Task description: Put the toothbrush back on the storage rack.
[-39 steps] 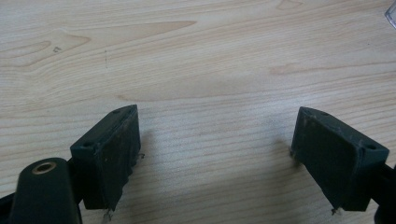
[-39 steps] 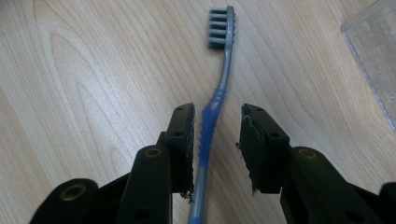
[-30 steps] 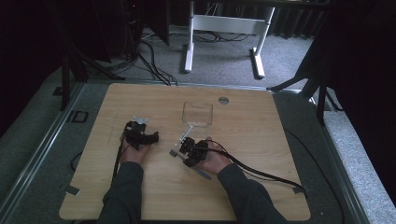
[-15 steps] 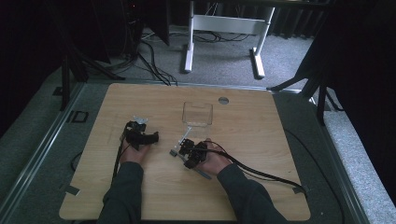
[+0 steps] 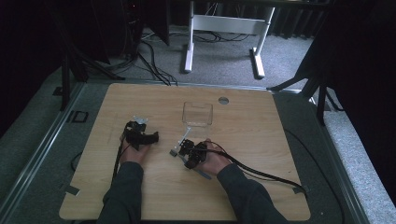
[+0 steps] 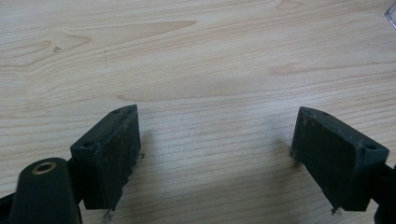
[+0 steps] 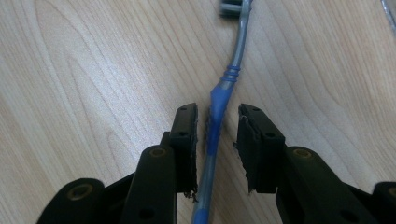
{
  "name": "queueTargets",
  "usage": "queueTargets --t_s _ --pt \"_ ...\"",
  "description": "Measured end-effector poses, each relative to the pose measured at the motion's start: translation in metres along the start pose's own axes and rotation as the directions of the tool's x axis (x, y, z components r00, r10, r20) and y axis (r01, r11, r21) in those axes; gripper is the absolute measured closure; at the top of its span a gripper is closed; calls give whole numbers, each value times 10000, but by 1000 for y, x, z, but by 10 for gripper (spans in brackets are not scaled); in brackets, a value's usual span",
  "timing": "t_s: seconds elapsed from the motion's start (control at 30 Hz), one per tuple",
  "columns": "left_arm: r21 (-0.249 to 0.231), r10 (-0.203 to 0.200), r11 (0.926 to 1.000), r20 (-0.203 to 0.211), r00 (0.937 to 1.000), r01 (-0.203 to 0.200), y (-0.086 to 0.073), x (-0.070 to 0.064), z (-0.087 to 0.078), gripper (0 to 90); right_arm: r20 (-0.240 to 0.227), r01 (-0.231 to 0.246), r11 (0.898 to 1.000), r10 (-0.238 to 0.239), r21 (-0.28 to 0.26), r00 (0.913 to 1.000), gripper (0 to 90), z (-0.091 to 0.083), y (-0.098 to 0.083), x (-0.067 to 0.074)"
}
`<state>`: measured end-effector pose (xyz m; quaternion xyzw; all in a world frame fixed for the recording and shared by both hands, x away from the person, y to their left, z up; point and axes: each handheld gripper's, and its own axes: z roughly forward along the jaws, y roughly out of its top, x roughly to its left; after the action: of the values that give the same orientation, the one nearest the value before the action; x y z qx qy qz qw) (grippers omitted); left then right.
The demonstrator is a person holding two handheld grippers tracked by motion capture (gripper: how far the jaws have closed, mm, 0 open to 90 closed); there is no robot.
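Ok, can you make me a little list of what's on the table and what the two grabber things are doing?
table: light wooden tabletop
thing being picked up: blue and grey plastic toothbrush, lying flat on the wood
right gripper: jaws on either side of the toothbrush handle, have just been closing, small gaps left, not pressing yet
left gripper: jaws wide open over bare wood, nothing between them
also there: clear square plastic container, beyond the toothbrush
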<state>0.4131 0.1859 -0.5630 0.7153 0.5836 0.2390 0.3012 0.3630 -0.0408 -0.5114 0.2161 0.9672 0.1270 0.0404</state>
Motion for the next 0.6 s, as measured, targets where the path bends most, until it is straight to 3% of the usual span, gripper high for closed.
queueTargets --t_s 0.6 --pt "3 0 10000 1 10000 0 0 0 0 157 -85 26 9996 -24 268 10000 698 5 0 0"
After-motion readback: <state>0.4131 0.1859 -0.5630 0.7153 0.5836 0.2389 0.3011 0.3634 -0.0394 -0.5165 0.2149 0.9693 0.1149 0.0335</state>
